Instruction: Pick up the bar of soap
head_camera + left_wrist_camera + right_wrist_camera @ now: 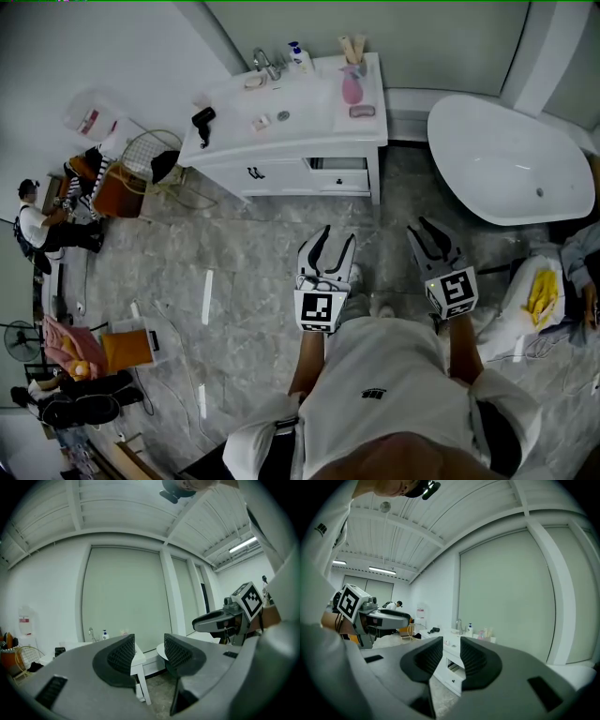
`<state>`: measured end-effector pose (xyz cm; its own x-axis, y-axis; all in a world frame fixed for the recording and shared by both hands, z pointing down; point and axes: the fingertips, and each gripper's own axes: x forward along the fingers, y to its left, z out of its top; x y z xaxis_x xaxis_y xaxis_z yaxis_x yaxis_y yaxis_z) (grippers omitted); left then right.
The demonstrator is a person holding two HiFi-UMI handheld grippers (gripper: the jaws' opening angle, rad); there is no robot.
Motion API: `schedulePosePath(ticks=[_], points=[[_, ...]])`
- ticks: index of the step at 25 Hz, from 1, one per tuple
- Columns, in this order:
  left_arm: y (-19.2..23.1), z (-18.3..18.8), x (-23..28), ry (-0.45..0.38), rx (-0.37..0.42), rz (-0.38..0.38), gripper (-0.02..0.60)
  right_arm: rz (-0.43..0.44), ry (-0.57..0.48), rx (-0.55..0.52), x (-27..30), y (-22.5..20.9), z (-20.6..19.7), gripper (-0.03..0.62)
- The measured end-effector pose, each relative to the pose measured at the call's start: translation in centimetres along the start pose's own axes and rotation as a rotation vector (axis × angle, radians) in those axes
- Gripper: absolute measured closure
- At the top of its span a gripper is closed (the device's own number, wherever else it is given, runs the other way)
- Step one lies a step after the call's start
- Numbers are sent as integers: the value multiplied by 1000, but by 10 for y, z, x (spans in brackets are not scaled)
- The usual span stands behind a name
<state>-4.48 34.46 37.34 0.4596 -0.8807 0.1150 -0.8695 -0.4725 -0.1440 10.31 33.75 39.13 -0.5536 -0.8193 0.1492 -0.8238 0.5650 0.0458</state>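
Observation:
A white vanity (309, 131) with a sink stands at the far side of the marble floor. On its right end a pinkish bar (362, 111) lies in a small dish, below a pink bottle (351, 89). A tan oval dish (255, 82) sits by the faucet. My left gripper (336, 236) and right gripper (422, 227) hover over the floor, well short of the vanity, both open and empty. The left gripper view shows its jaws (149, 651) apart with the vanity's corner (138, 660) beyond. The right gripper's jaws (451, 656) stand slightly apart, pointing at the vanity (452, 667).
A white bathtub (506, 159) fills the right side. A black hair dryer (202, 117) lies on the vanity's left end, a wire basket (145, 155) beside it. A person (42, 225) sits at far left. Bags (539, 295) lie at the right.

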Motion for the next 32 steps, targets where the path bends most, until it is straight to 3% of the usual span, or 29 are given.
schedulePosePath(ticks=[13, 32], points=[[68, -7, 63, -14, -14, -39, 387, -47, 31, -13, 80, -20, 9, 468], [138, -15, 125, -34, -17, -172, 388, -127, 38, -19, 172, -22, 25, 467]])
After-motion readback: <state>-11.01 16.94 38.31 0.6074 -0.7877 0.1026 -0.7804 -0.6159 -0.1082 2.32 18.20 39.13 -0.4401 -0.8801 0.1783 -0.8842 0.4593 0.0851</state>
